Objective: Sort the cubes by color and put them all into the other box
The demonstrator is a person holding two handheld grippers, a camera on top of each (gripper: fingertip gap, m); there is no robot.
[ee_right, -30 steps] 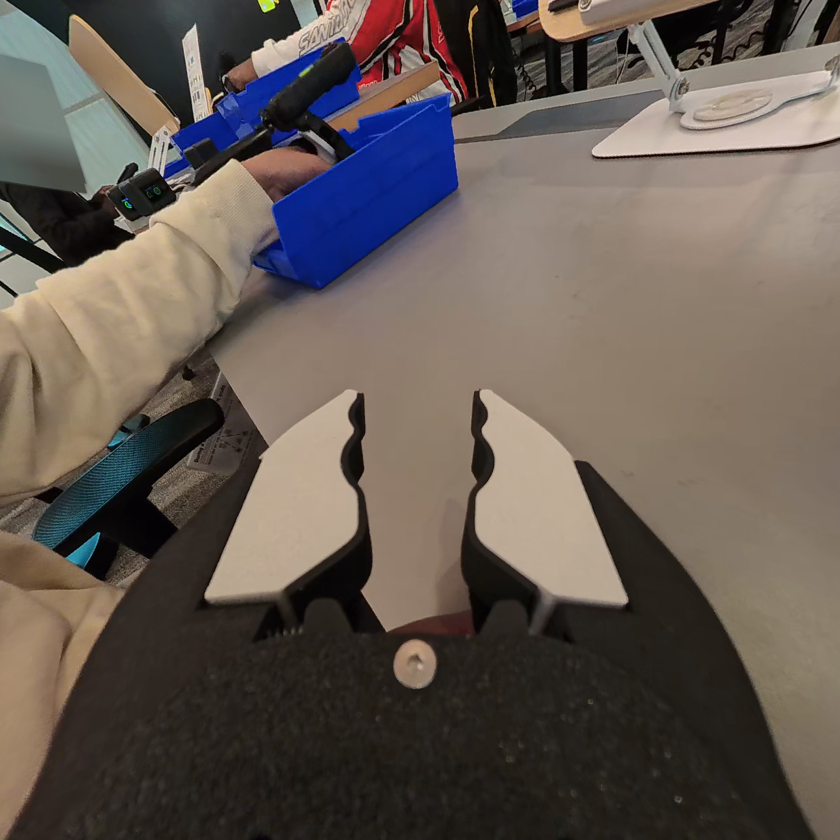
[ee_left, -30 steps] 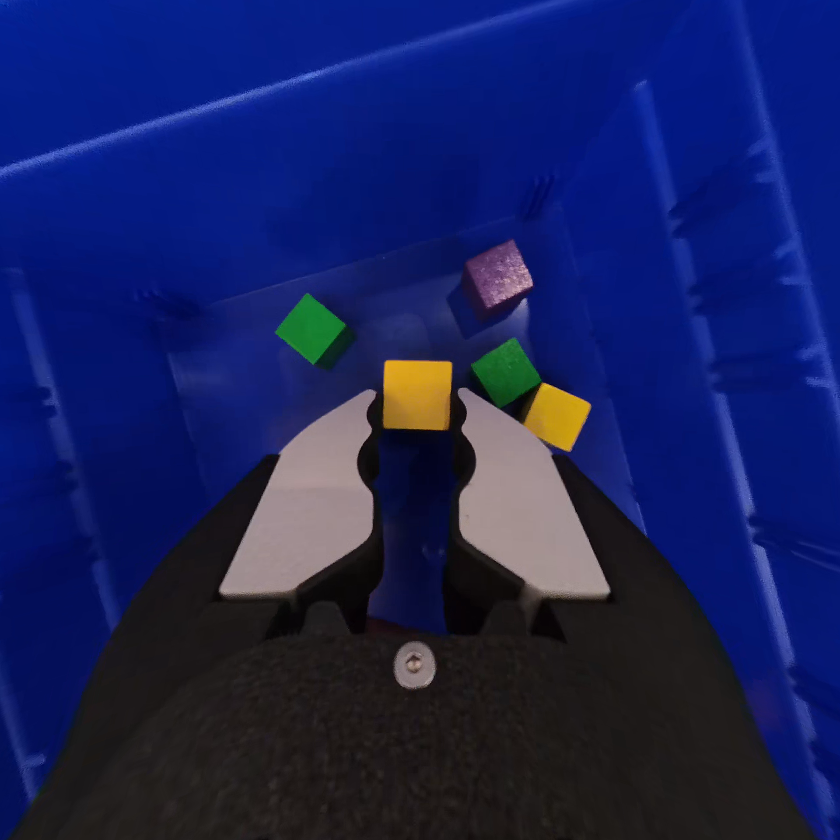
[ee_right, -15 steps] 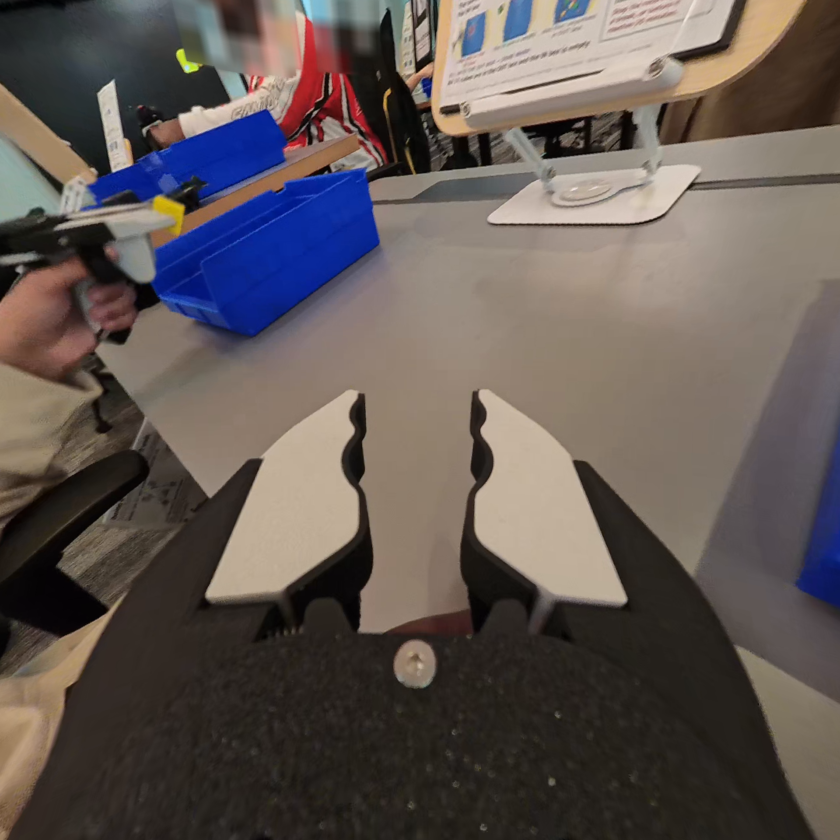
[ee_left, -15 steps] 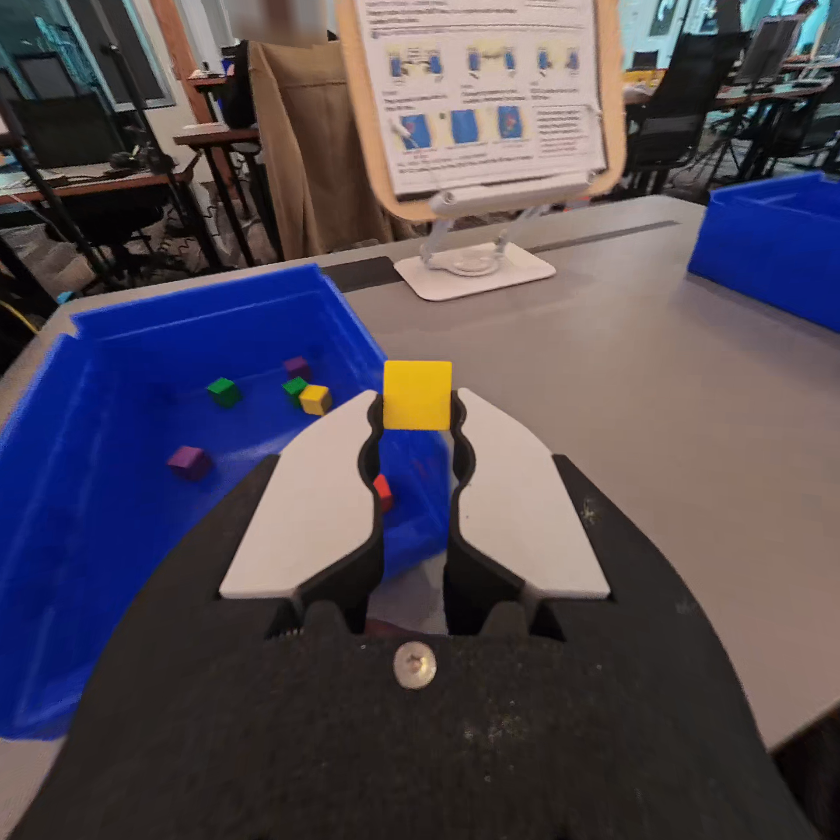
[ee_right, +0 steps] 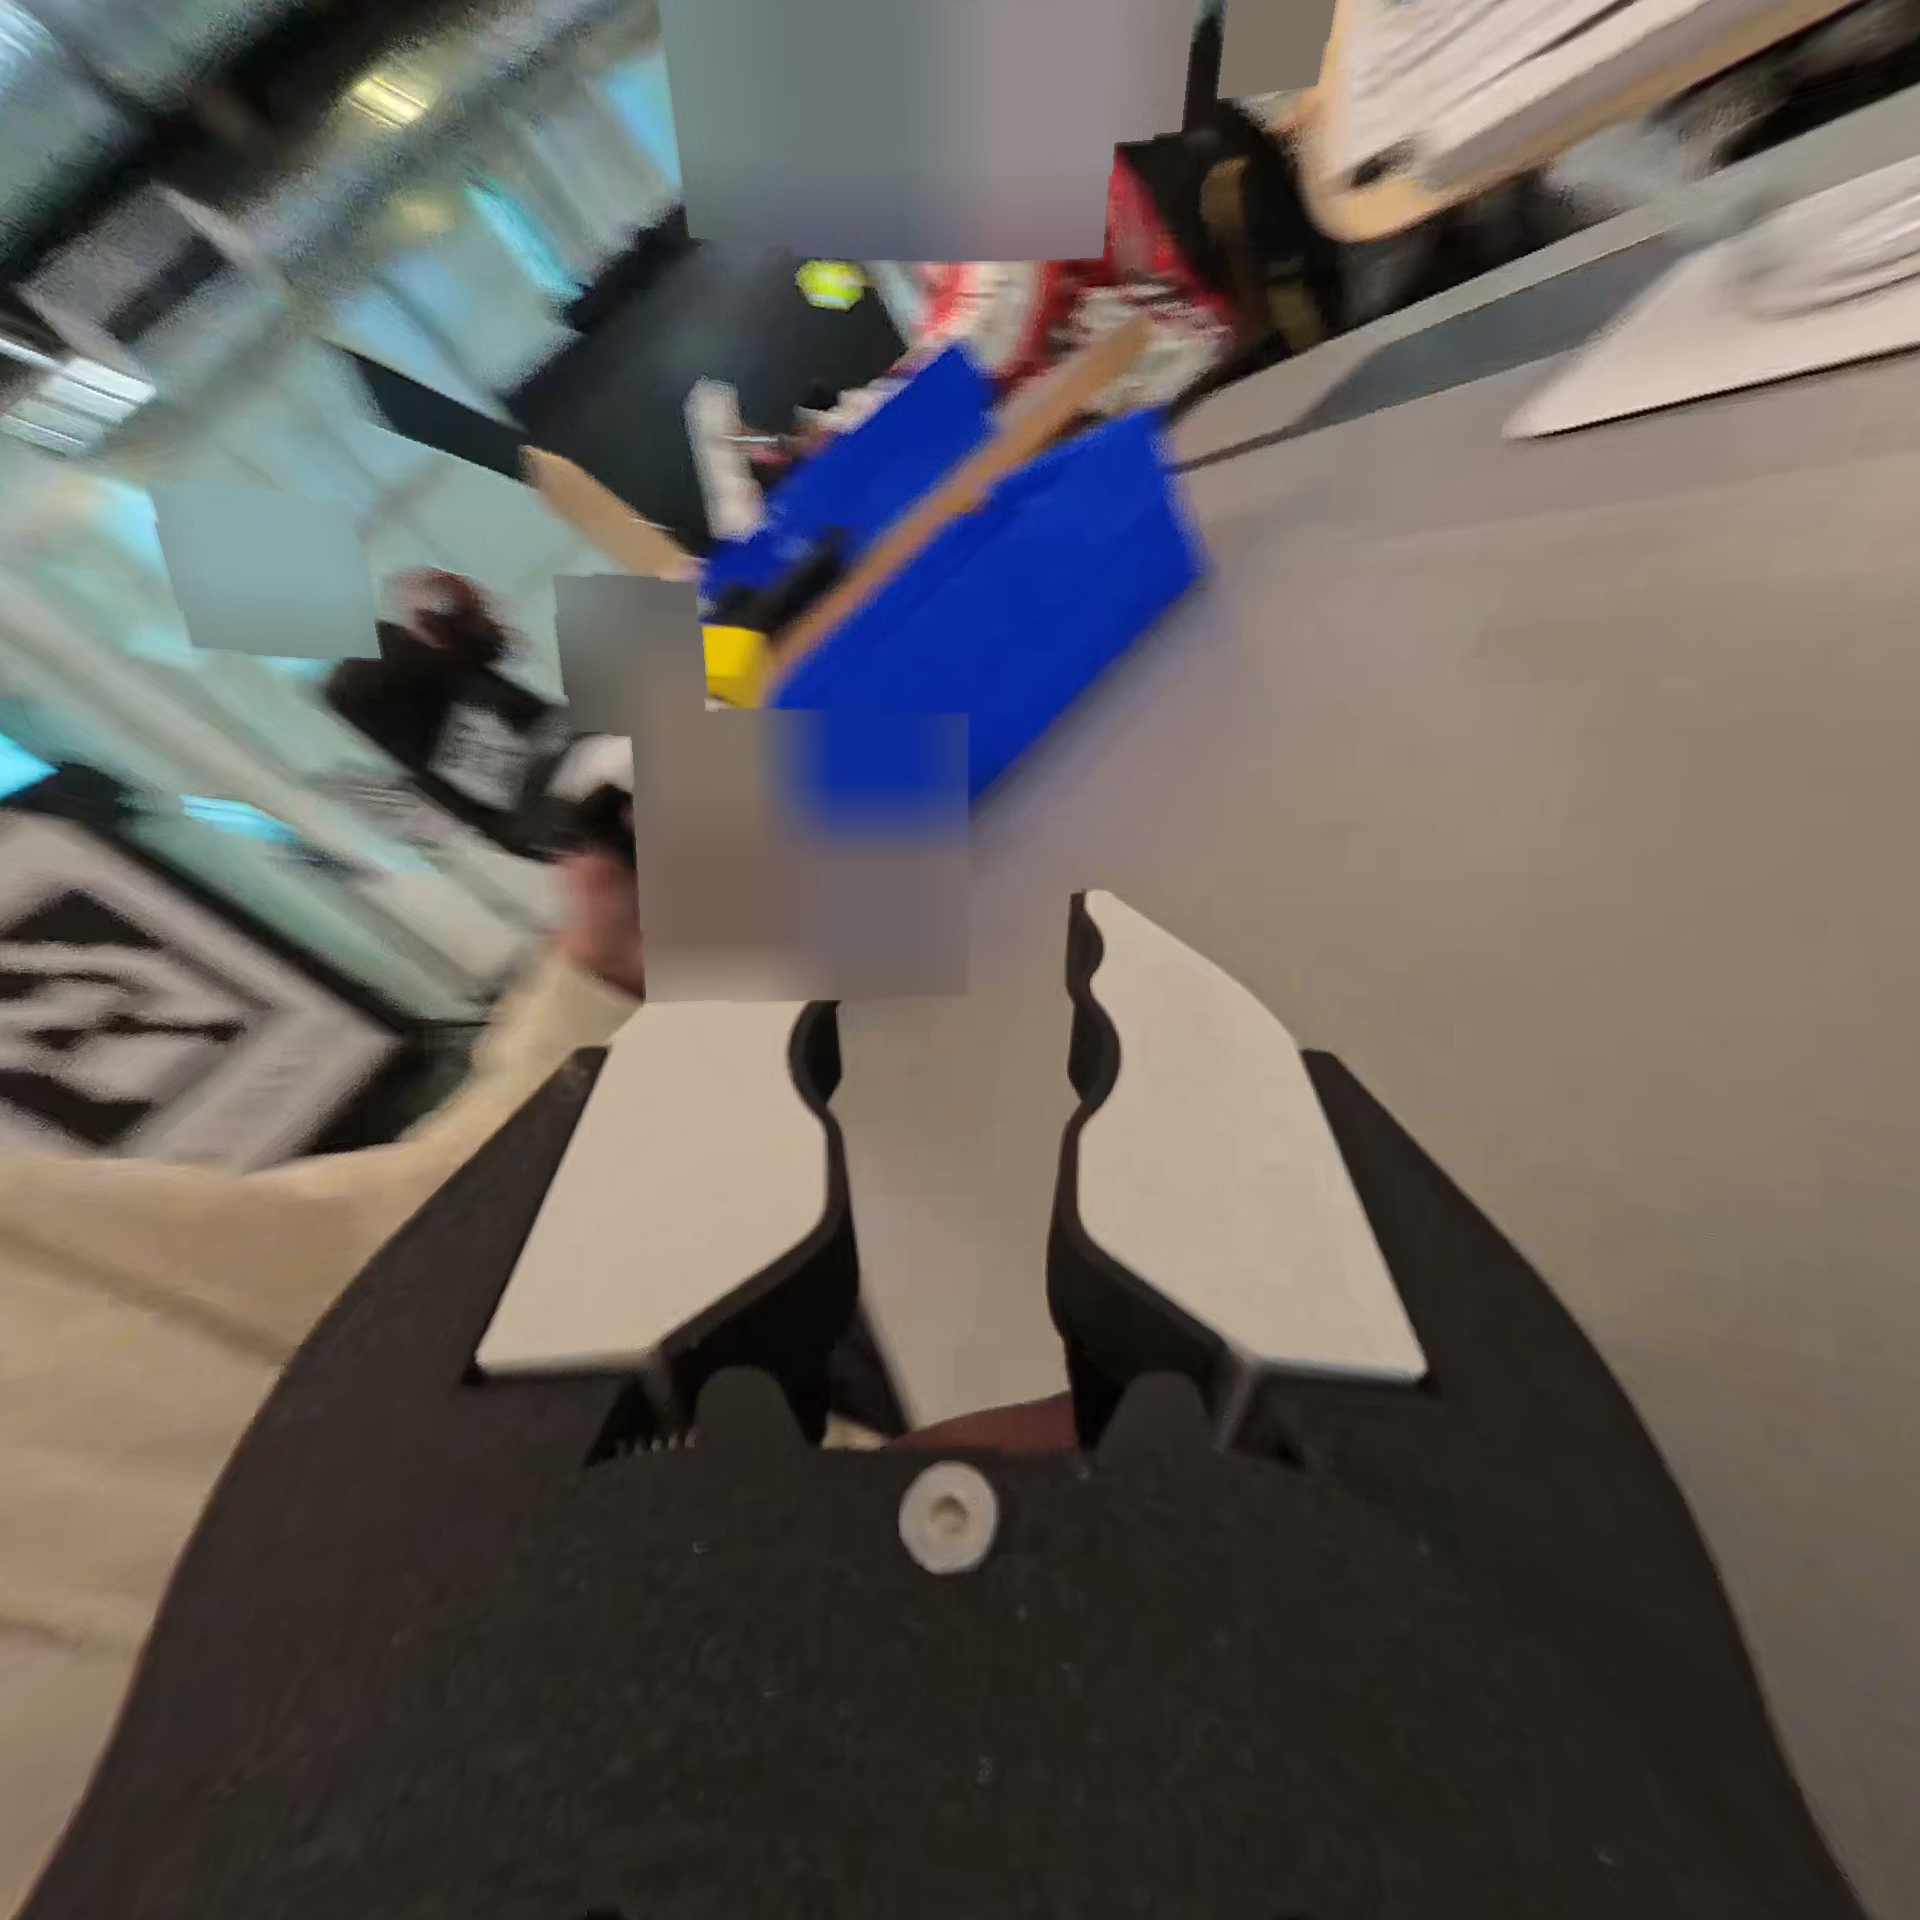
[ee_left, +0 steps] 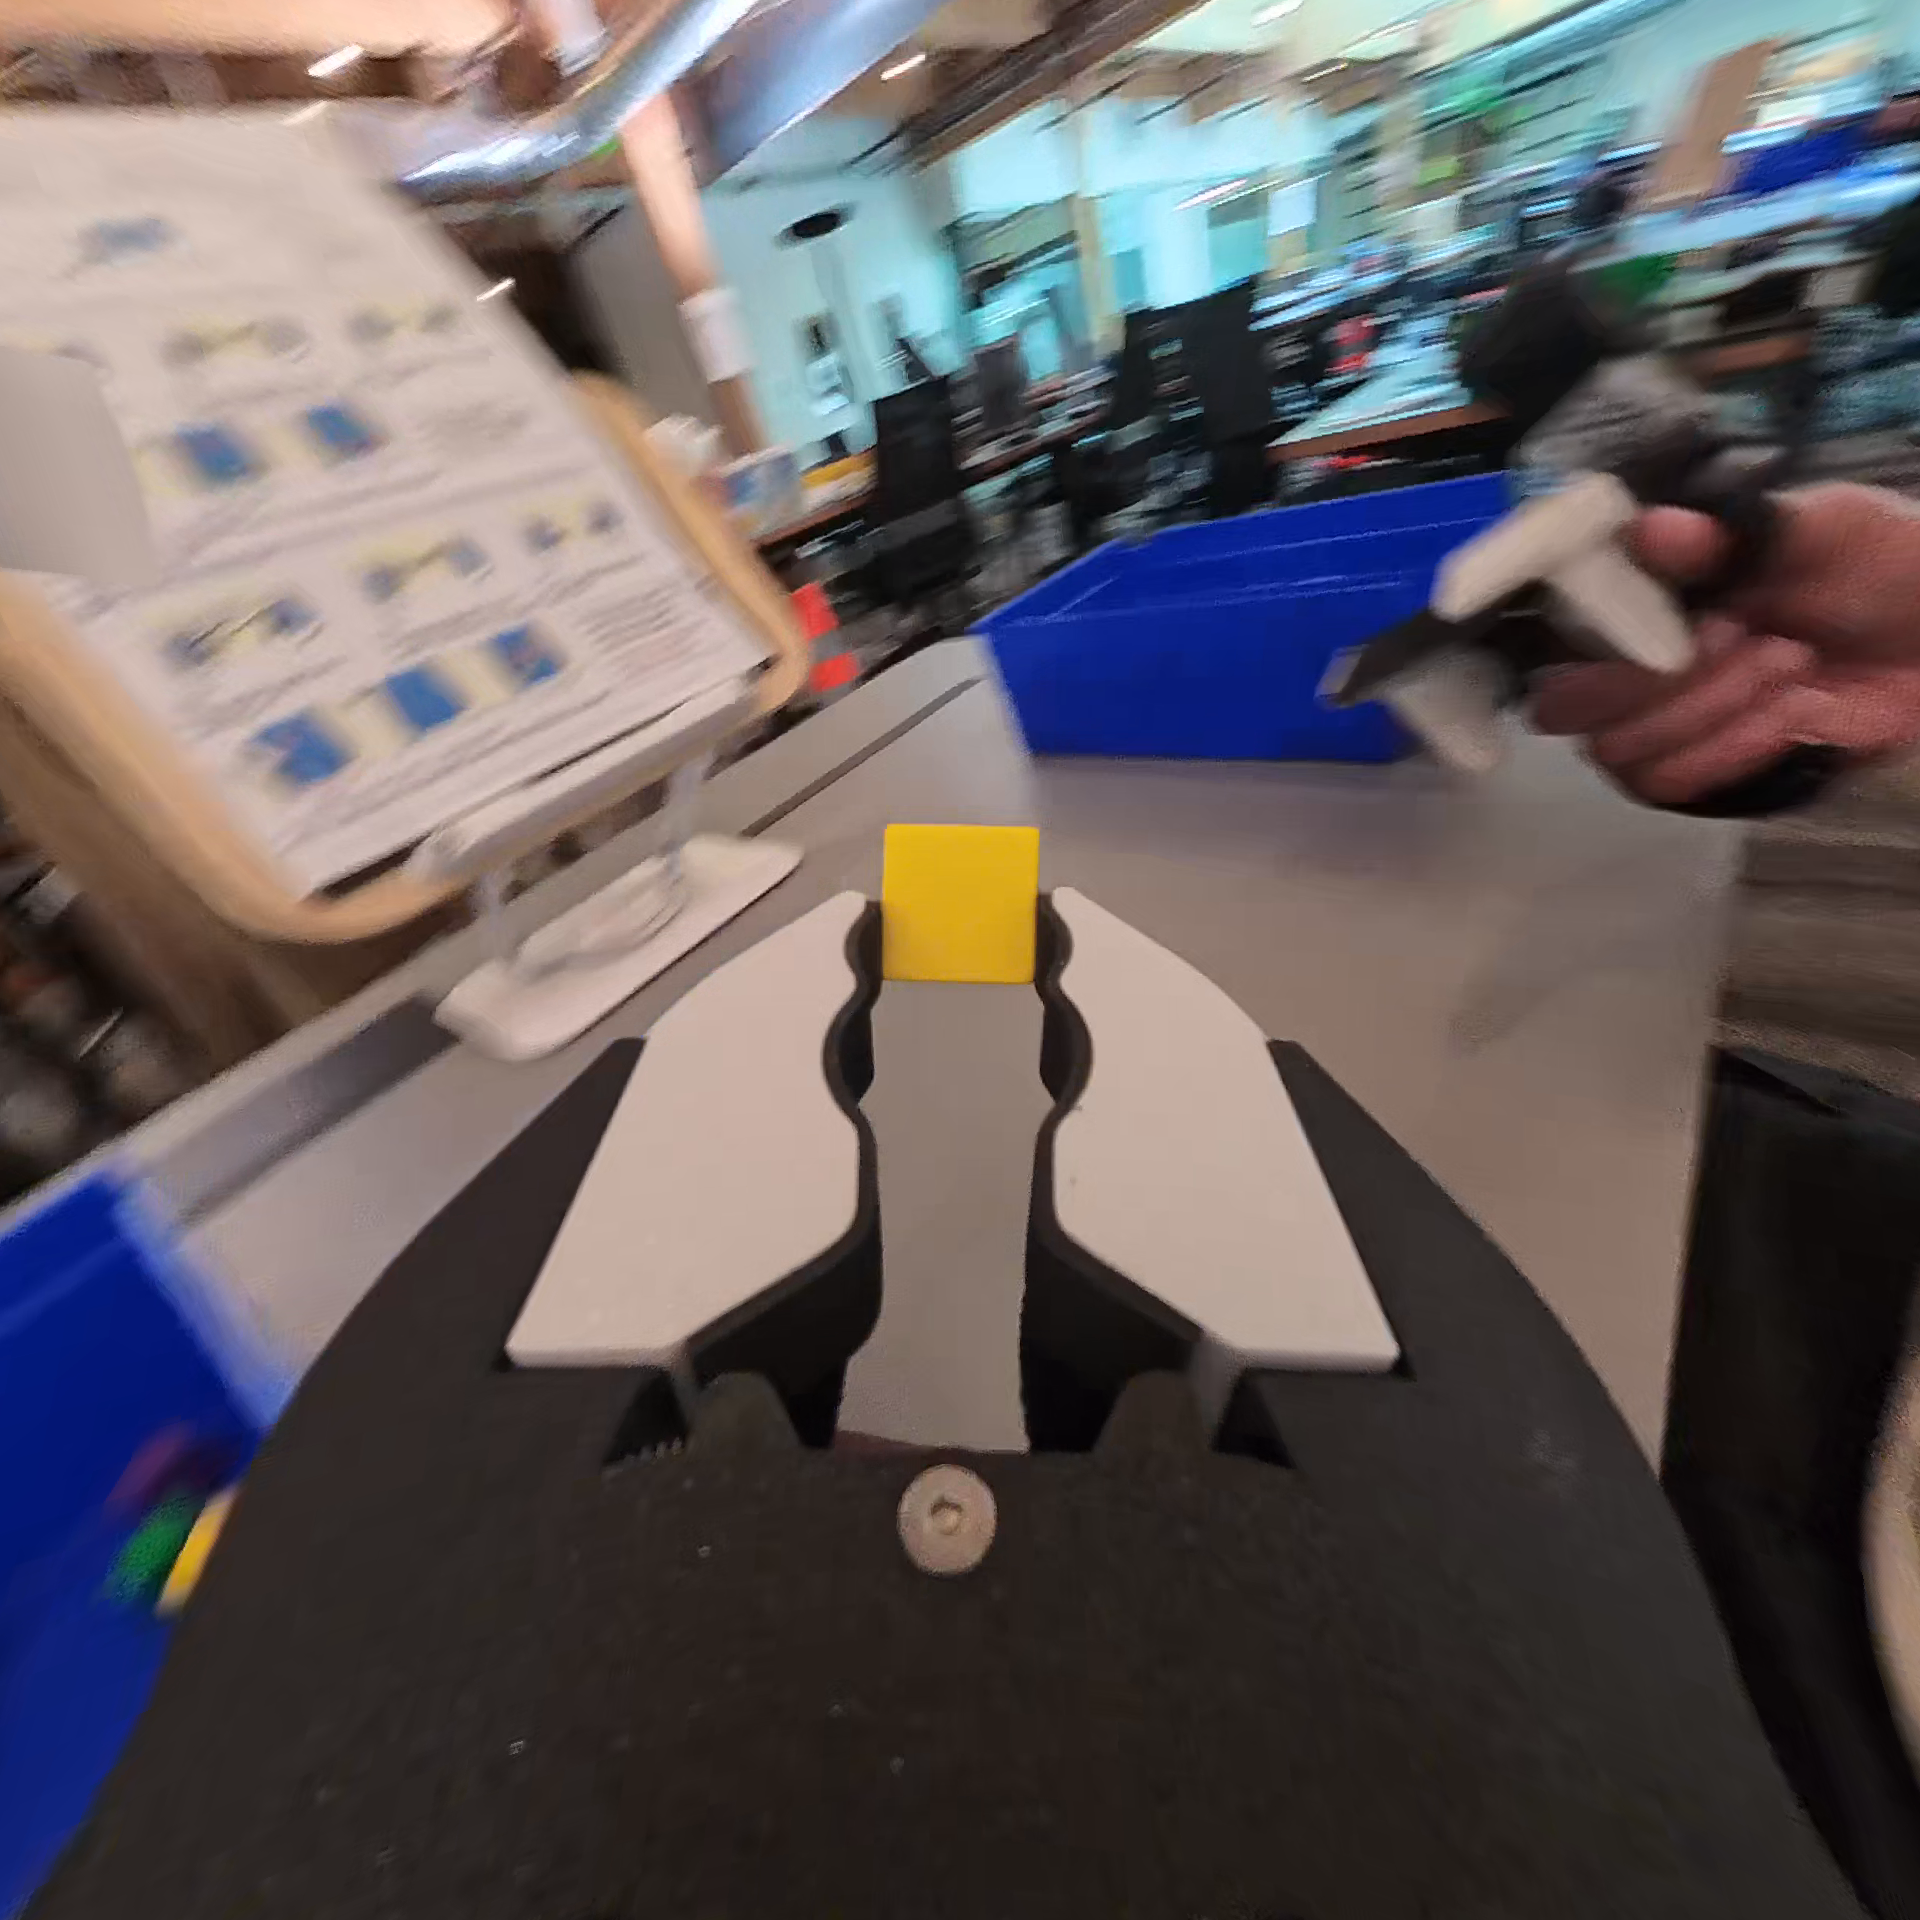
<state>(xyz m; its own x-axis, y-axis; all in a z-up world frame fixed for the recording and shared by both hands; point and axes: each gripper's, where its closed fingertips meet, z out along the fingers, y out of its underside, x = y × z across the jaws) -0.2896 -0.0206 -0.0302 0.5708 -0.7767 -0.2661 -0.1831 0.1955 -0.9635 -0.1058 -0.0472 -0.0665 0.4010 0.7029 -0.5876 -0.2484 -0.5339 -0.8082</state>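
Sitting pinched between left tool point(ee_left: 960, 906) tips — yellow cube point(ee_left: 960, 902)

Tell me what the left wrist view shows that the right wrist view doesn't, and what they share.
Only the left wrist view: the left tool shut on the yellow cube, held above the grey table; the far blue box ahead; the right tool in a hand; blurred cubes in the near blue box at lower left.

Only the right wrist view: the right tool up close, open and empty; a cream sleeve.

Both: the table, the yellow cube (small and blurred in the right view), a blue box, and the paper stand.
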